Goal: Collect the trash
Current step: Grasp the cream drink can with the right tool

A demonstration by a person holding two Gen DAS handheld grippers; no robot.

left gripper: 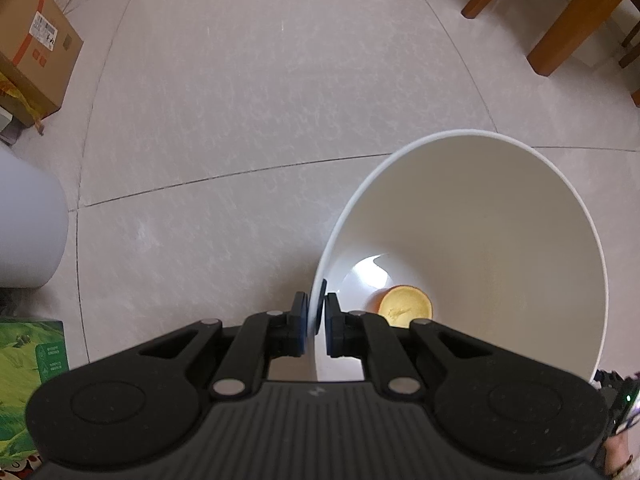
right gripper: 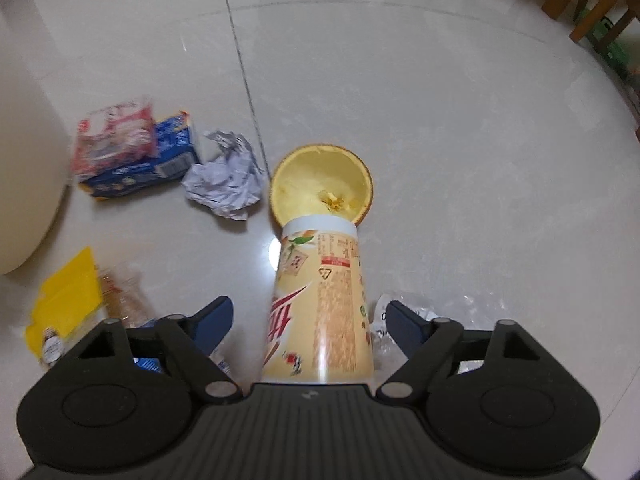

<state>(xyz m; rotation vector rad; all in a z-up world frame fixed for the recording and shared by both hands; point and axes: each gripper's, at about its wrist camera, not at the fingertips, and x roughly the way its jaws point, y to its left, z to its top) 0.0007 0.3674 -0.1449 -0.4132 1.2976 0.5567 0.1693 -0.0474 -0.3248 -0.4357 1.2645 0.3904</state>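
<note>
My left gripper (left gripper: 316, 312) is shut on the near rim of a white bin (left gripper: 500, 220), one pad inside the wall and one outside. A hollow orange peel half (left gripper: 406, 306) lies at the bin's bottom. In the right wrist view my right gripper (right gripper: 308, 316) points down, open, with a beige printed cup (right gripper: 320, 280) between its fingers; a gap shows on both sides of the cup. Past the cup lies another orange peel half (right gripper: 320, 184), hollow side up.
More litter lies on the tile floor: crumpled paper (right gripper: 226, 184), a blue box (right gripper: 160, 160) under a red-and-white wrapper (right gripper: 116, 136), a yellow packet (right gripper: 66, 304), clear plastic (right gripper: 440, 312). A cardboard box (left gripper: 36, 40) and wooden furniture legs (left gripper: 568, 20) stand further off.
</note>
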